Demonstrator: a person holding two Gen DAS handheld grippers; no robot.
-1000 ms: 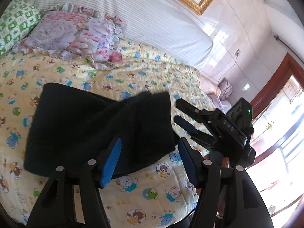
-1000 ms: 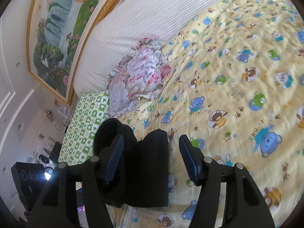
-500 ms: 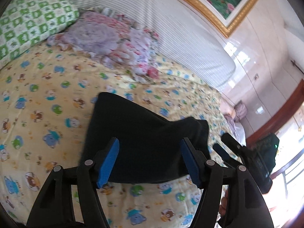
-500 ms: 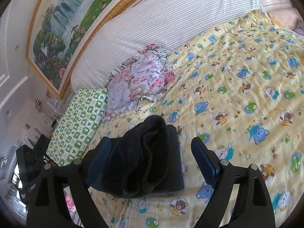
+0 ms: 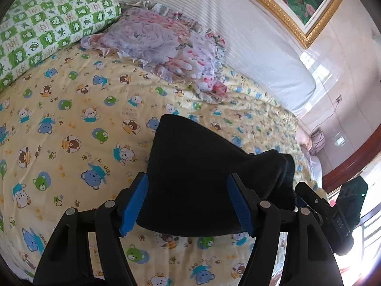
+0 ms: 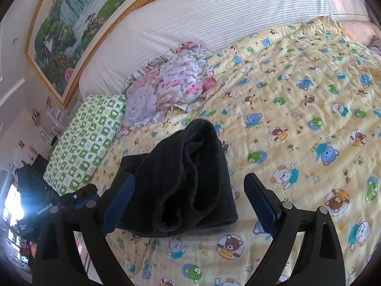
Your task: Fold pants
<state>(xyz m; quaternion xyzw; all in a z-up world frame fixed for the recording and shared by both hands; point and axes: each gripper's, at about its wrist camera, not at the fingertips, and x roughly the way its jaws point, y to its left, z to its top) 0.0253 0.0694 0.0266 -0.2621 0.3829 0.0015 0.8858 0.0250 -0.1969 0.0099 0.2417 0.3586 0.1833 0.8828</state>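
Pants (image 6: 181, 178) folded on bedspread (image 6: 297, 124), both grippers' fingers (image 5: 135, 202) spread

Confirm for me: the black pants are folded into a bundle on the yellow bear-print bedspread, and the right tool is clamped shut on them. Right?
Not quite. The black pants do lie as a folded bundle on the yellow bear-print bedspread, but the right tool is open, not clamped: the right wrist view shows its blue pads spread wide, the right-hand pad well clear of the fabric.
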